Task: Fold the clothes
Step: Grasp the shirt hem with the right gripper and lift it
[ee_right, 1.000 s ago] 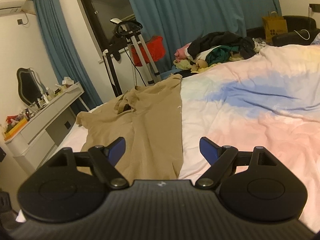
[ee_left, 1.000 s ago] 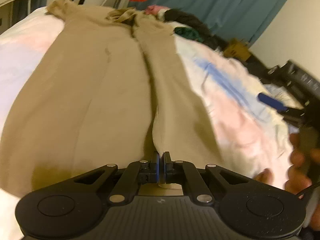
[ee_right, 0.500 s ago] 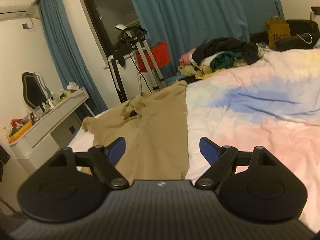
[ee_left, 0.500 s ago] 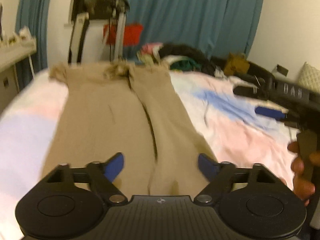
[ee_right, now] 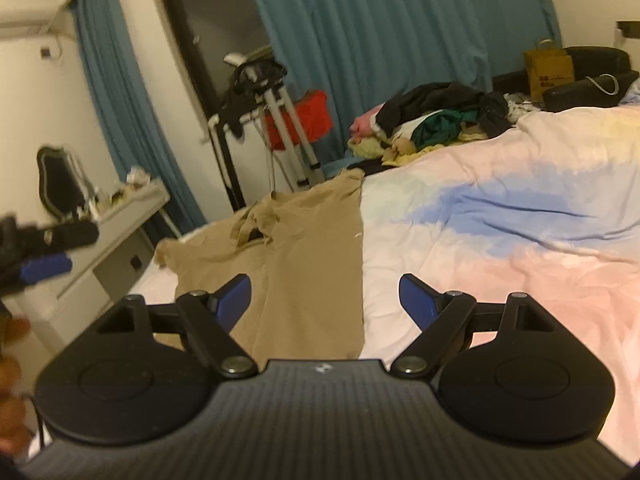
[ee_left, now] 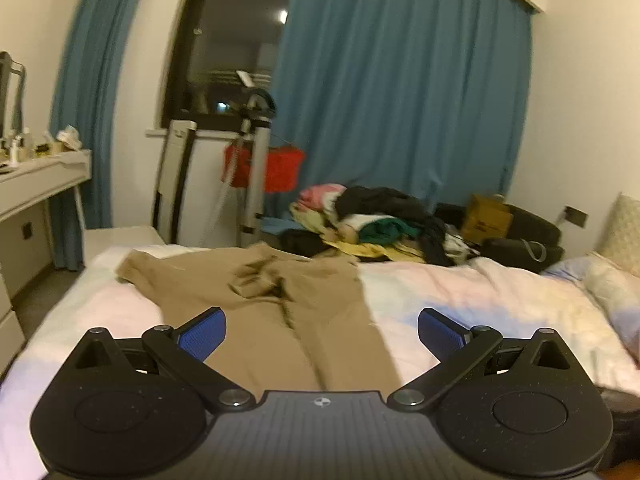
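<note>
A tan garment (ee_left: pixel 276 320) lies spread flat on the bed, one side folded in along a centre crease, collar end toward the far edge; it also shows in the right wrist view (ee_right: pixel 312 264). My left gripper (ee_left: pixel 322 330) hovers above its near end, jaws opening wide with nothing between them. From the right wrist view, the left gripper's blue fingertips (ee_right: pixel 44 268) appear at the left edge. My right gripper (ee_right: pixel 325 296) hangs open over the garment's right edge, touching nothing.
The bed's pastel duvet (ee_right: pixel 520 240) stretches to the right. A heap of clothes (ee_left: pixel 380 220) sits at its far edge. A white dresser (ee_right: pixel 132 204) stands on the left, a tripod stand (ee_left: pixel 256 168) and blue curtains behind, a paper bag (ee_right: pixel 548 68) at far right.
My left gripper let go of the garment's near edge, opened wide and rose, its view tilting up toward the room. The right gripper stayed nearly still and open.
</note>
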Motion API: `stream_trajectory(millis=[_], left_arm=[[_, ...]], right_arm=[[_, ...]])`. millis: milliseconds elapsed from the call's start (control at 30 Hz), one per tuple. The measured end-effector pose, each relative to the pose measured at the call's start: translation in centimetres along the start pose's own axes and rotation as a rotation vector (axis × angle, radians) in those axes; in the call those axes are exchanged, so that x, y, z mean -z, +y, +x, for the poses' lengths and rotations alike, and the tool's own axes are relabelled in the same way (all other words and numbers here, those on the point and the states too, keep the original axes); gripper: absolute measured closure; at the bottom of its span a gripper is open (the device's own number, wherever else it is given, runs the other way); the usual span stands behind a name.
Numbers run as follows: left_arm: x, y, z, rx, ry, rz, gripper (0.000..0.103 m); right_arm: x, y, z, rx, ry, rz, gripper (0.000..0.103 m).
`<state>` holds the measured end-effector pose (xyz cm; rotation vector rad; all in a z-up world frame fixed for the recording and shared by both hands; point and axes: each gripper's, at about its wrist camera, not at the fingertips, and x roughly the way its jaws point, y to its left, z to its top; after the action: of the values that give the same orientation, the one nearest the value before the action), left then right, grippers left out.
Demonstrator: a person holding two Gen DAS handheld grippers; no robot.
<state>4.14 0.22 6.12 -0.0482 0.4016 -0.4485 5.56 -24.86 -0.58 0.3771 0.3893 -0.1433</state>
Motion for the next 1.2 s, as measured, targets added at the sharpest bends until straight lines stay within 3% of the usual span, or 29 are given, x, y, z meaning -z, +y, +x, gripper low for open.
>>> stream_trajectory(millis=[133, 300, 467, 667, 867, 900, 1000, 1033, 1067, 1200], left_arm=[[1.6, 3.9, 1.2, -0.086, 0.010, -0.067, 0.000], [3.5, 9.5, 2.8, -0.248, 0.035, -0.199, 0.000], [4.1, 15.5, 2.8, -0.282, 0.011, -0.382, 0.000], [5.9, 21.1, 5.2, -0.298, 0.039, -0.491, 0.000], [8.0, 23.0, 7.6, -0.296, 0.066, -0.551, 0.001], [8.3, 23.0, 7.8, -0.299, 0.073, -0.548, 0.001], [8.7, 23.2, 8.0, -0.304, 0.070, -0.545, 0.001], [8.8, 23.2, 8.0, -0.304, 0.065, -0.549, 0.001], [8.8, 23.1, 8.0, -0.308, 0.061, -0.544, 0.001], [8.3, 22.3, 7.7, -0.328, 0.060, -0.505, 0.001]], right_arm=[[-1.4, 2.6, 3.4, -0.010, 0.054, -0.137, 0.020], [-2.9, 8.1, 11.2, -0.048, 0.121, -0.292, 0.020], [-3.4, 14.6, 23.8, -0.141, 0.199, -0.276, 0.021], [-2.9, 25.1, 35.6, -0.273, 0.173, -0.360, 0.021], [-1.7, 32.7, 43.6, -0.261, 0.152, -0.543, 0.022], [-1.4, 33.1, 44.4, -0.248, 0.163, -0.557, 0.024], [-0.8, 34.1, 46.4, -0.217, 0.202, -0.594, 0.057], [-0.8, 34.0, 46.7, -0.214, 0.223, -0.599, 0.081], [-1.0, 33.9, 46.2, -0.213, 0.209, -0.601, 0.097], [-3.8, 33.0, 42.7, -0.224, 0.071, -0.554, 0.097]])
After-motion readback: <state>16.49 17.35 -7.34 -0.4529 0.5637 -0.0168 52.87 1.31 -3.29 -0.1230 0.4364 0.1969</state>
